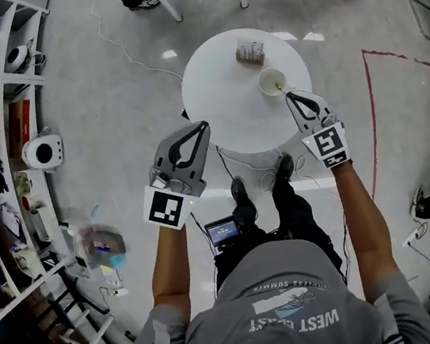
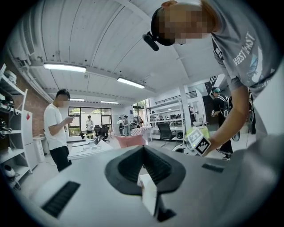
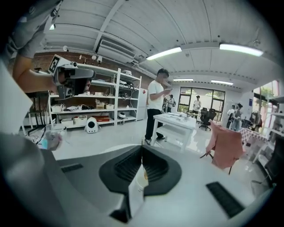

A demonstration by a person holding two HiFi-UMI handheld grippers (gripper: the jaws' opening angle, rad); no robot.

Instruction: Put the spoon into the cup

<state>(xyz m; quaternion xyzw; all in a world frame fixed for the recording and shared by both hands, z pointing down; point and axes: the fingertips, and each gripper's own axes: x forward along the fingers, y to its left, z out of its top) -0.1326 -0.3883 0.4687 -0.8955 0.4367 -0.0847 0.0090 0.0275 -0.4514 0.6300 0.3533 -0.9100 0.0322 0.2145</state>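
The spoon cannot be picked out with certainty. A thin pale sliver (image 1: pixel 278 88) at the near rim of the cup (image 1: pixel 270 79) may be its handle, but it is too small to tell. The cup is a small pale one standing upright on the right side of the round white table (image 1: pixel 221 102), with a small grey box (image 1: pixel 250 51) just beyond it to the far left.

A spoon of this size is probably light, stiff and smooth, so it could twist or slide in a loose pinch. The middle of the handle looks like the safest place to take it, gripped across its flat faces. The cup also looks light and would likely tip or skid if knocked at the rim.

The right gripper (image 1: pixel 290 96) hangs just near of the cup, its tip close to the rim. Its jaws are pressed together, and its own view shows nothing between them. The left gripper (image 1: pixel 202 127) hangs at the table's near-left edge, well apart from the cup, with its jaws also closed and empty. Both gripper views look out across the room rather than at the table.
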